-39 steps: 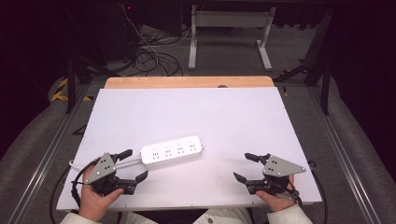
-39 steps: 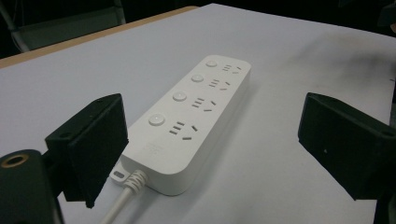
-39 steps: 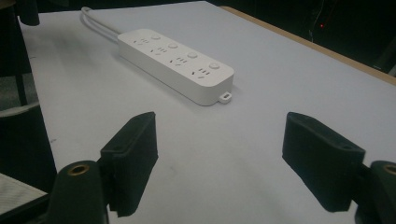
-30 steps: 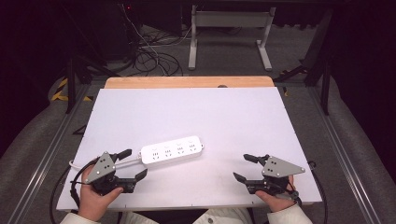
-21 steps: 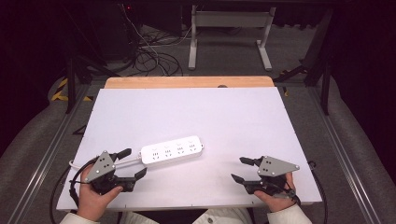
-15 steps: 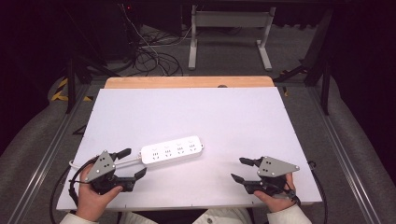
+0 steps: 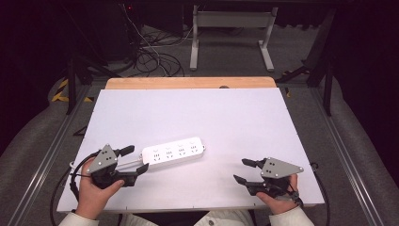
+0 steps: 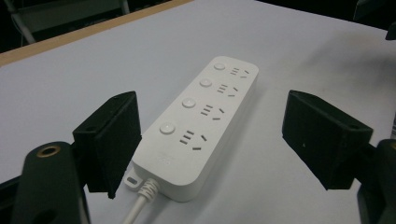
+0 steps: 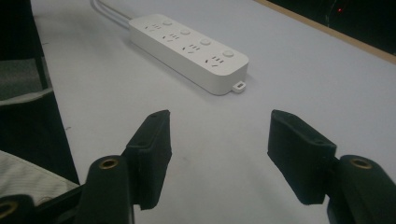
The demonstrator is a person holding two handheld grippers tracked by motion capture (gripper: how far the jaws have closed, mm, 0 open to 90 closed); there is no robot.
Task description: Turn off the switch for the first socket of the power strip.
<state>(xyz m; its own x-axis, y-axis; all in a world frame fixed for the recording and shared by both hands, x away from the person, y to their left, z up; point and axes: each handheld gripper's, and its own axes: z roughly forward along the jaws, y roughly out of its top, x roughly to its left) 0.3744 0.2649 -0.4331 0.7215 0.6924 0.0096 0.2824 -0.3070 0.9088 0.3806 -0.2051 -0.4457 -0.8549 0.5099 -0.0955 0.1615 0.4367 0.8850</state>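
A white power strip lies flat on a white table, toward the near left, around seven o'clock from the table's middle. It is a long rounded-corner block with four outlets in a row, each with a round white button beside its slots. In the left gripper view the power strip shows a small mounting tab at its near corner, and a white cord leaves its near end through a ribbed collar. No brand or readable writing shows on it; a faint embossed mark on the near end is too small to read.

The left gripper, held in the person's left hand, sits at the strip's cord end, its two black jaws spread wide apart on either side of that end, not touching it.

The right gripper, held in the right hand, rests at about five o'clock on the table, well apart from the strip, jaws also spread and holding nothing. In the right gripper view the power strip lies ahead at about eleven o'clock.
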